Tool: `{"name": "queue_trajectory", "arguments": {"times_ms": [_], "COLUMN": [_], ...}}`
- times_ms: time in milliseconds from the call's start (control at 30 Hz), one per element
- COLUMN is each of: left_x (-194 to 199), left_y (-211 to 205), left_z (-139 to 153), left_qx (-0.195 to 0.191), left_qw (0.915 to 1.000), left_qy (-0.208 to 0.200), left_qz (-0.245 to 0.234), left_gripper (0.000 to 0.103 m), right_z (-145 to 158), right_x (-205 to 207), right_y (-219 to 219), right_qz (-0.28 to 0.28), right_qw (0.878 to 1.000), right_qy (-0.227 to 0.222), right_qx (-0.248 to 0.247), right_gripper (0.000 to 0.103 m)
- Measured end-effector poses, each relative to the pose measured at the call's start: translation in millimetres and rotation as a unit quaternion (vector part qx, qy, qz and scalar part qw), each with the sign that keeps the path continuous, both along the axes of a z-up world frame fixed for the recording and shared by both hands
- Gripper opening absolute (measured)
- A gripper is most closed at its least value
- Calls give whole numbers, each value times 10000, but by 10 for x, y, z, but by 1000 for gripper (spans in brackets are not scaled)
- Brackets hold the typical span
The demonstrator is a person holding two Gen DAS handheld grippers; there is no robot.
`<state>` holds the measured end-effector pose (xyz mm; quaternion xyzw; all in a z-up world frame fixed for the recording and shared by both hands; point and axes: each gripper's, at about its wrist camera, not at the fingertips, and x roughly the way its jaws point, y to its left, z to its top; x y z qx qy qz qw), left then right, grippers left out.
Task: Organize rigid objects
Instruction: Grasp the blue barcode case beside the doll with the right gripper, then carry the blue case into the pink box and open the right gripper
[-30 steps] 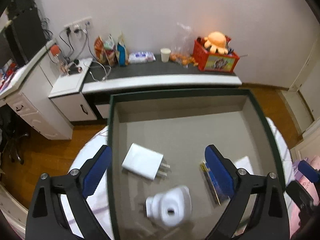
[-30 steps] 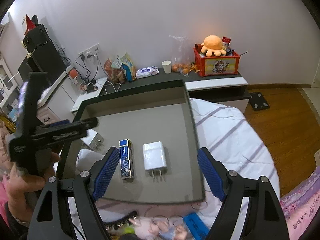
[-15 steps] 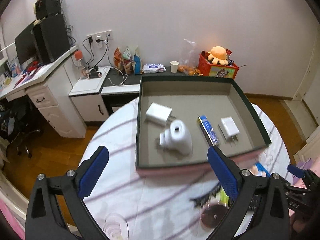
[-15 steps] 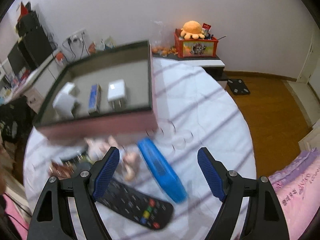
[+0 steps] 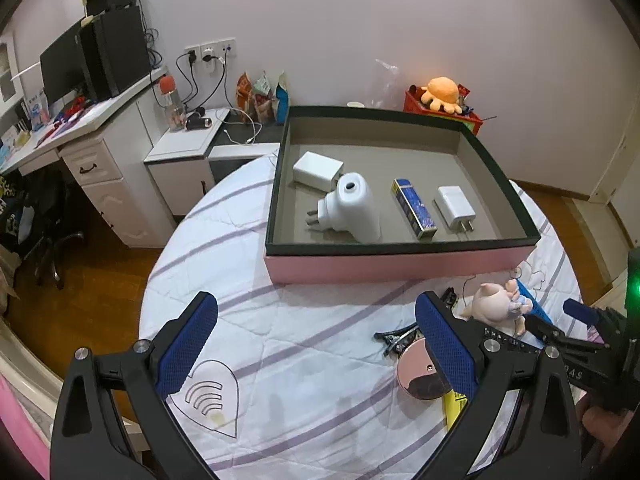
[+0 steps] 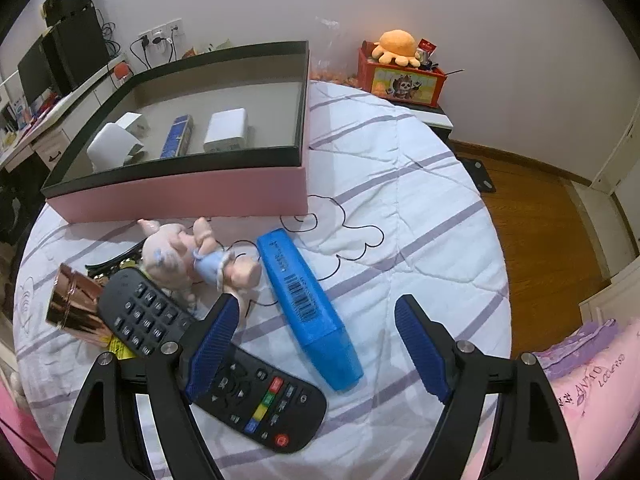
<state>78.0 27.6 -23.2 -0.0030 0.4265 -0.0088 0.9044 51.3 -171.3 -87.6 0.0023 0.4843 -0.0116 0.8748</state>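
Note:
A pink box with a dark rim (image 5: pixel 400 258) holds two white chargers (image 5: pixel 318 170), a white plug adapter (image 5: pixel 354 210) and a small blue box (image 5: pixel 414 208). In front of the box, on the striped cloth, lie a blue case (image 6: pixel 308 308), a black remote (image 6: pixel 224 364), a pig plush (image 6: pixel 180 256), a rose-gold round tin (image 6: pixel 74 304) and a black hair clip (image 5: pixel 396 338). My left gripper (image 5: pixel 316 320) hovers open over bare cloth before the box. My right gripper (image 6: pixel 318 312) is open above the blue case, and its pads do not touch the case.
The round table (image 6: pixel 420 200) drops off to wooden floor (image 6: pixel 540 220) on the right. A desk with a monitor (image 5: pixel 80 120) stands at the left, a red crate with an orange plush (image 6: pixel 400 72) behind, and pink bedding (image 6: pixel 592 392) at the lower right.
My left gripper has drawn back from over the box to the cloth in front of it. My right gripper has swung away from the box and down over the blue case and remote.

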Motion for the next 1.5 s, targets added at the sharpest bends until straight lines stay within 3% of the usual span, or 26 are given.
{"name": "queue_trajectory", "arguments": {"times_ms": [367,633,700,733,767,1100,1333,1500], "left_x": [141,223,235,242,246,283,365,543], "left_y": [-47,-99,-102,-103,-107,-80,-67,-8], "left_z": [-130,-199,-208,-210,-212,-192,-65,117], "left_qx": [-26,5,2,0,3,-3,15,86], "left_qw": [9999,9997,9996,9996,9996,9996,9999,9999], "left_qy": [159,238,254,258,263,252,109,-103], "left_qz": [-22,-76,-83,-89,-95,-101,-106,-33], "left_gripper": [100,100,100,100,100,100,100,100], "right_z": [-42,-235,-222,-207,-195,-49,381,643], "right_x": [114,197,214,224,232,137,96,390], "right_y": [-150,-69,-61,-62,-57,-86,43,288], "right_qz": [64,267,263,258,257,232,445,774], "right_qw": [9991,9988,9989,9989,9990,9991,9986,9959], "right_qy": [142,422,395,379,376,269,-120,-364], "right_qx": [390,15,32,32,16,224,247,279], "right_gripper": [67,61,48,34,27,27,27,27]}}
